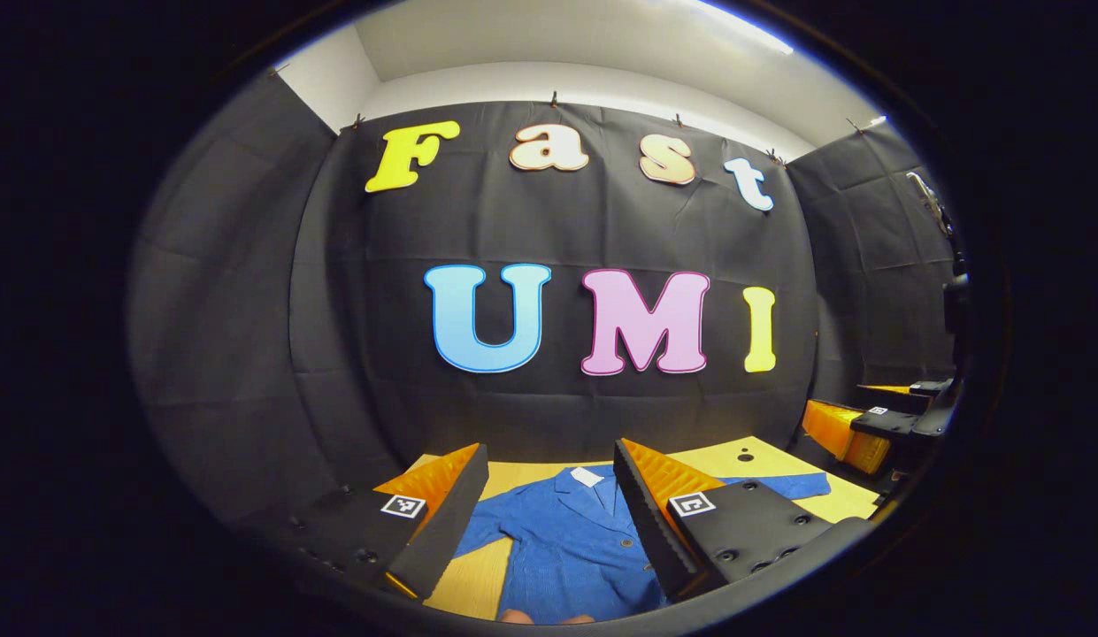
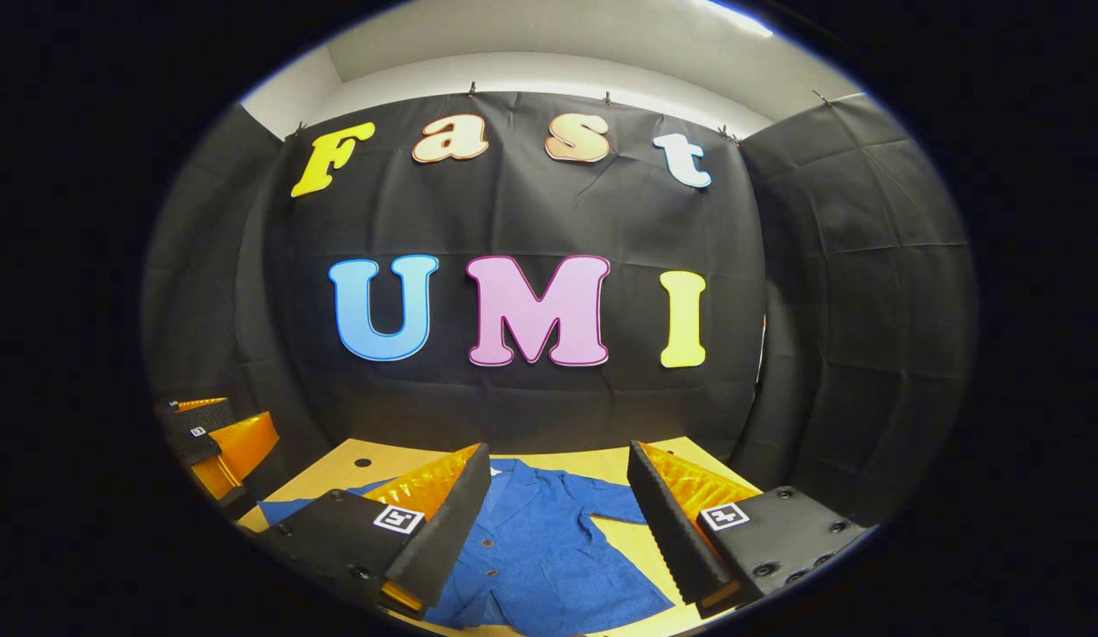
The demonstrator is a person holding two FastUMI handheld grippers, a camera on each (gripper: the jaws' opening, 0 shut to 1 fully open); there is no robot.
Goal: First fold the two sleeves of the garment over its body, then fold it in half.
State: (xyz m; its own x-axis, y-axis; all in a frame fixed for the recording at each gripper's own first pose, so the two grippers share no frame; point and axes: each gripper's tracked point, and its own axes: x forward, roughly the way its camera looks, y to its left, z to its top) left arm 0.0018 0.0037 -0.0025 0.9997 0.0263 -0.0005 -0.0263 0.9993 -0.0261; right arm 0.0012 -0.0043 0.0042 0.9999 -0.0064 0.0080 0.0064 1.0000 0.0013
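So far nothing of the fold looks done: the blue garment (image 1: 571,540) lies flat and face up on the yellow table (image 1: 779,464), collar toward the booth's back wall, buttons showing down the front, and both sleeves spread out to the sides. In the left gripper view one sleeve (image 1: 783,485) runs out past your left gripper (image 1: 549,509), and in the right gripper view the other sleeve (image 2: 621,502) angles out between the fingers of your right gripper (image 2: 557,513). Both tongs stand wide apart with nothing between them, held above the near part of the garment and not touching the cloth as far as these views show. The right gripper also appears at the far right edge of the left gripper view, and the left one at the left edge of the right gripper view. You have every step ahead of you, by my reading: each sleeve over the body, then the fold in half.
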